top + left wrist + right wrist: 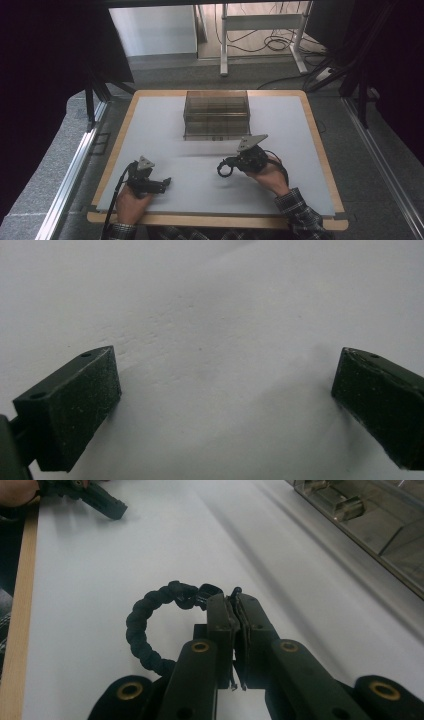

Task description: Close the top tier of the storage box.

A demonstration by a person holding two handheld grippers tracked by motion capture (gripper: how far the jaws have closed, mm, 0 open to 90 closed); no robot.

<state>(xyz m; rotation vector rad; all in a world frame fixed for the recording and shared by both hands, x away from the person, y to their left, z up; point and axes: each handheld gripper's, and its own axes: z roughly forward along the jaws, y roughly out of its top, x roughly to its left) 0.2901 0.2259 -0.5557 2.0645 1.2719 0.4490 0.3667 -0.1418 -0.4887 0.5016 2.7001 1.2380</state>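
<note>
**Braided Loop Held Above a White Table**

A black braided loop [150,625] hangs from the right gripper [235,611] near the table's center, curling out toward 9 o'clock in the high view. At 12 o'clock from it, near the far edge, stands a clear plastic box [216,114] with compartments, well apart from the loop, with open table between them. The white table [200,185], edged in pale wood, stands in a dim room with grey flooring, black curtains and a metal frame with cables beyond. The right gripper's jaws are pressed together on the loop's clasp end. The left gripper [225,390], at 8 o'clock from the loop, has its jaws spread wide over bare table, holding nothing.
</note>
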